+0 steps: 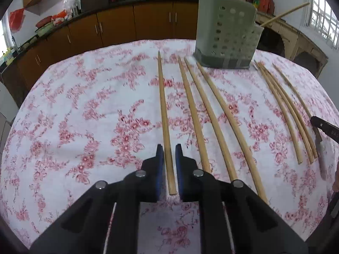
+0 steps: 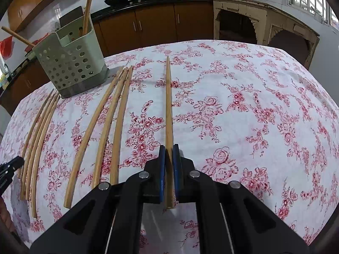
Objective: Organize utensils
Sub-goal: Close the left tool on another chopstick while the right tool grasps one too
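Wooden chopsticks lie in rows on the floral tablecloth (image 1: pixel 84 97). In the left wrist view my left gripper (image 1: pixel 169 148) straddles the near end of the leftmost chopstick (image 1: pixel 162 97); its blue pads stand narrow, and a sliver of cloth shows beside the right pad. My right gripper (image 2: pixel 168 148) is shut on the rightmost chopstick (image 2: pixel 168 101), which still lies flat. The grey perforated holder (image 1: pixel 226 36) (image 2: pixel 72 63) stands at the far side with two chopsticks (image 2: pixel 88 4) leaning in it.
Three loose chopsticks (image 1: pixel 211 114) lie right of the left gripper, and three more (image 1: pixel 284 114) lie further right. The other gripper's finger (image 1: pixel 324 127) shows at the right edge. Brown cabinets (image 1: pixel 148 21) run behind the table's far edge.
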